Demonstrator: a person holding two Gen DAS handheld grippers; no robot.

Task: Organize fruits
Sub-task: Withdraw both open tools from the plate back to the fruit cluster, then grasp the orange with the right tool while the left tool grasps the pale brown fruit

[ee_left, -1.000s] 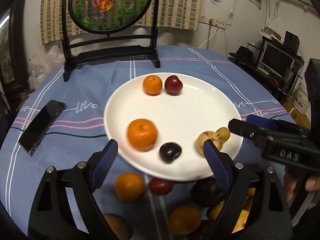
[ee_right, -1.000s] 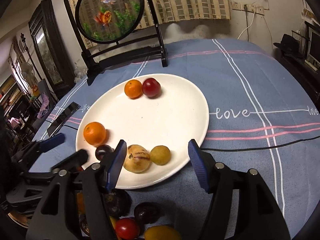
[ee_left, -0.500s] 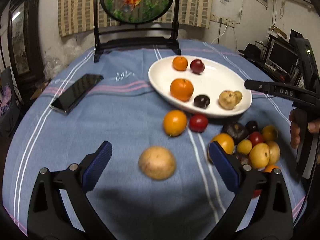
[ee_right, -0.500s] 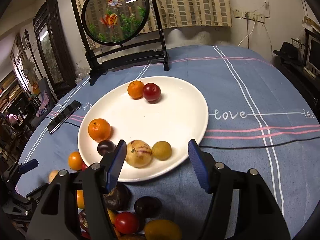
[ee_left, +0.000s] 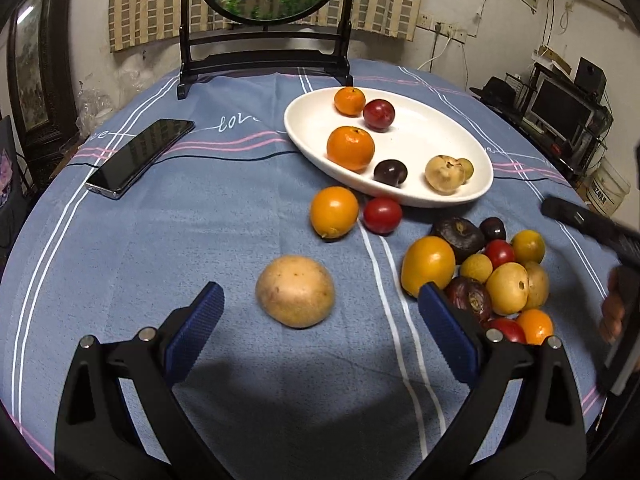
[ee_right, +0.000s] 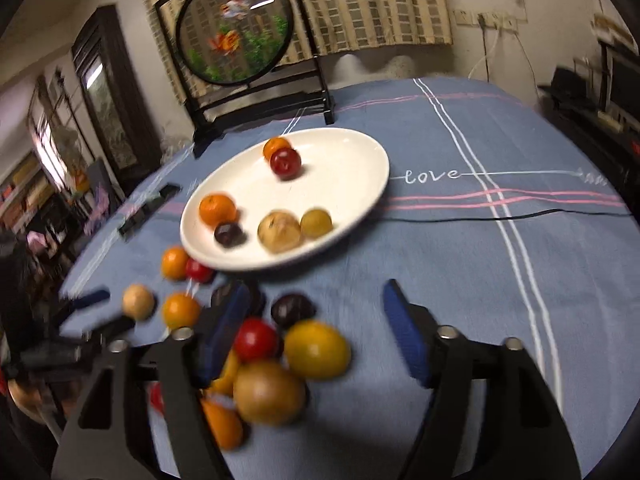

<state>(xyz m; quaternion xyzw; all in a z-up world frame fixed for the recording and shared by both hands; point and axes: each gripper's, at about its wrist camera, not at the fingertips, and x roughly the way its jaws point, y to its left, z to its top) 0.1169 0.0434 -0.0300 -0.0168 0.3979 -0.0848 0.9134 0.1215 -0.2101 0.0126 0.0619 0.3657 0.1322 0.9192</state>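
A white plate (ee_left: pixel 416 128) (ee_right: pixel 360 168) holds several fruits: two oranges, a red plum, a dark plum, a tan fruit and a small yellow one. A tan round fruit (ee_left: pixel 295 297) lies alone on the cloth, just ahead of my open left gripper (ee_left: pixel 320 332) and between its fingers' line. An orange (ee_left: pixel 334 212) and a red fruit (ee_left: pixel 382 215) lie by the plate's near rim. A pile of mixed fruit (ee_left: pixel 492 276) (ee_right: pixel 276 356) lies to the right. My right gripper (ee_right: pixel 316 332) is open and empty above that pile.
A black phone (ee_left: pixel 141 157) lies on the blue cloth at the left. A round framed fish screen on a black stand (ee_left: pixel 264 40) stands at the table's far edge. A black cable (ee_right: pixel 500 216) crosses the cloth right of the plate.
My left gripper has pulled back from the plate and now faces the lone tan fruit. My right gripper has also drawn back from the plate toward the fruit pile, and its view is blurred.
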